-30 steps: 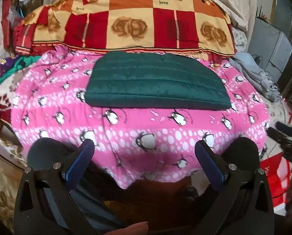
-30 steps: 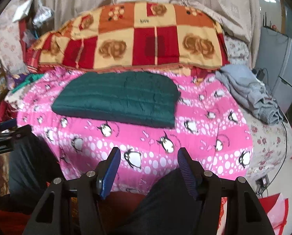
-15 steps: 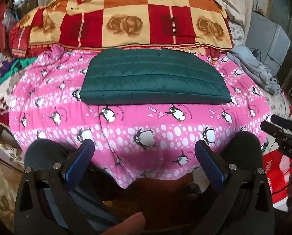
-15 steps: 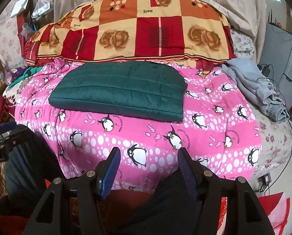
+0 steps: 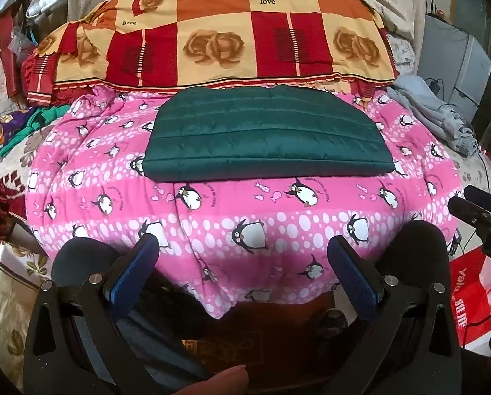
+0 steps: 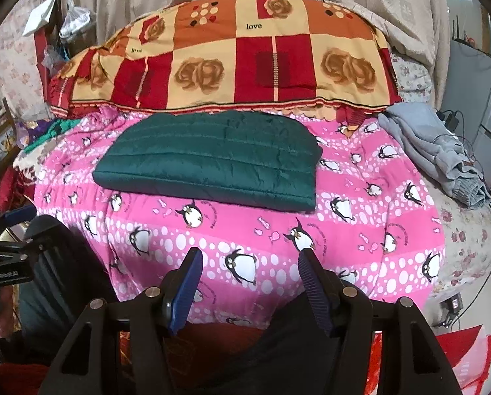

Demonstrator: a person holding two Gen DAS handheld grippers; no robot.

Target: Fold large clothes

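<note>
A dark green quilted garment [image 5: 265, 138] lies folded into a flat rectangle on the pink penguin blanket [image 5: 245, 217] of the bed; it also shows in the right wrist view [image 6: 209, 161]. My left gripper [image 5: 242, 256] is open and empty, held back from the bed's near edge, well short of the garment. My right gripper [image 6: 248, 266] is open and empty too, over the near edge of the pink blanket [image 6: 360, 230]. Each gripper shows at the other view's side edge.
A red and yellow rose-patterned quilt [image 5: 212, 39] is piled behind the garment. A grey garment [image 6: 443, 151] lies crumpled at the bed's right side. Green and purple cloth [image 5: 31, 125] lies at the left. A red bag [image 5: 472, 296] stands on the floor at right.
Both grippers have tilted slightly upward and come a little closer, so the bed and the green garment sit lower and larger in view. The garment has not moved. Both jaws stay open.
</note>
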